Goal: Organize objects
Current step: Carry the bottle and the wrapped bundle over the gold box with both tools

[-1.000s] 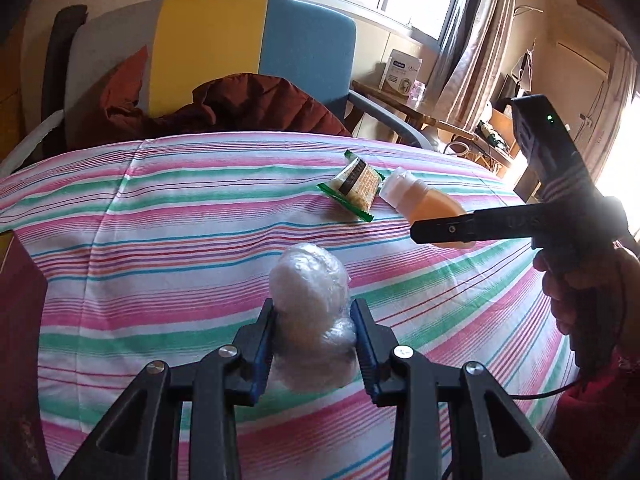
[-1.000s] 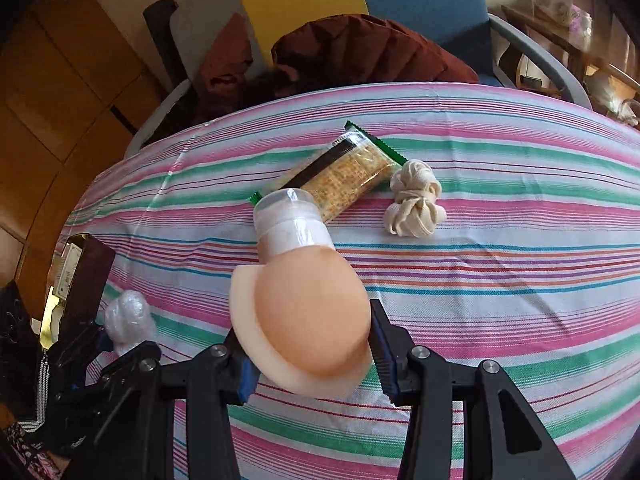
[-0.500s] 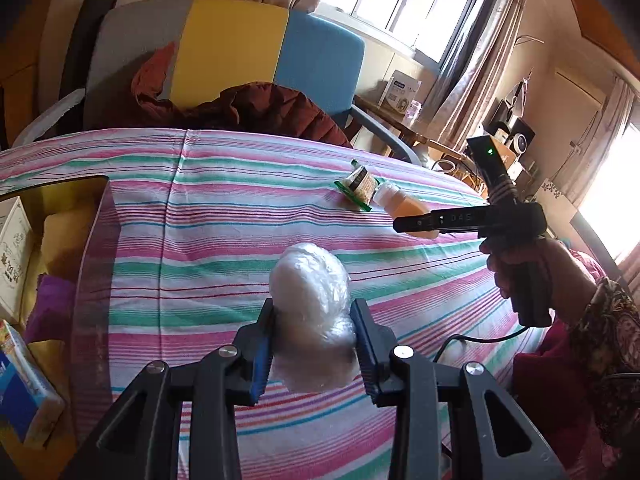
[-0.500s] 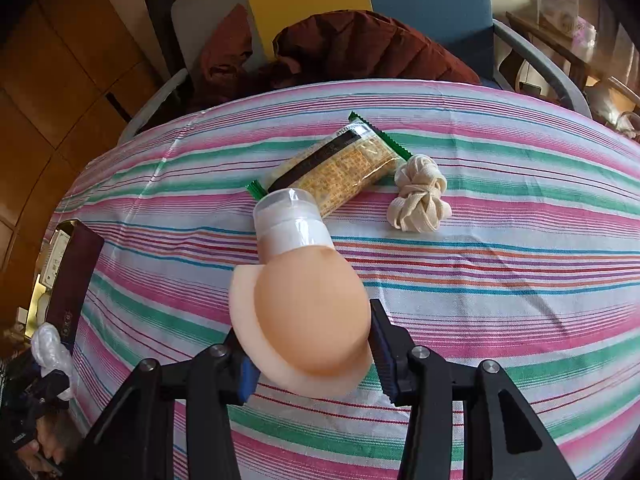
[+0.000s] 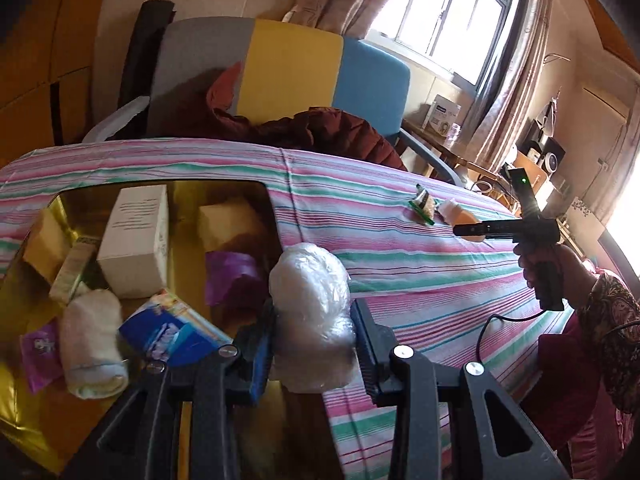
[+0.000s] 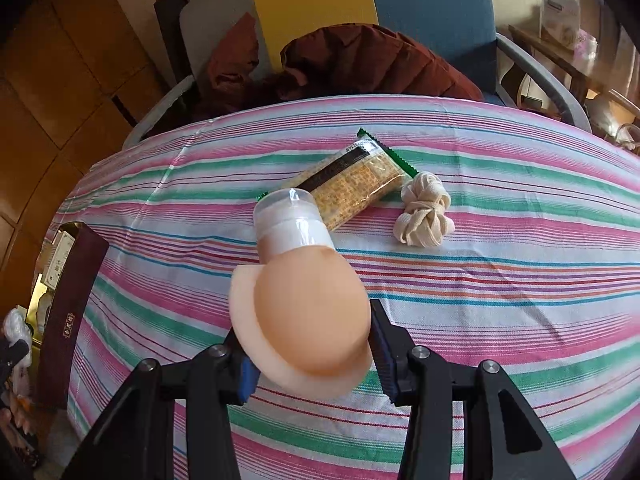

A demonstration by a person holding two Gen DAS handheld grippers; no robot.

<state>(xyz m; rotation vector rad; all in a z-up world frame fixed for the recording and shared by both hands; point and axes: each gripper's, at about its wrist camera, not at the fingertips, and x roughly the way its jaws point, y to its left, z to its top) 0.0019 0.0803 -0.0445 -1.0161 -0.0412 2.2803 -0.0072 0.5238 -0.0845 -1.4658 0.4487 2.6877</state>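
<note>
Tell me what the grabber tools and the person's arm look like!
Both are black plastic. The left gripper and right gripper each have two angular fingers with silver screws and ribbed blue-edged pads. From the left camera, the right tool has a pistol-style handle, a tiny green light on its upright top, and a black cable trailing below. The person's sleeve is dark with a busy floral-like pattern.
</note>
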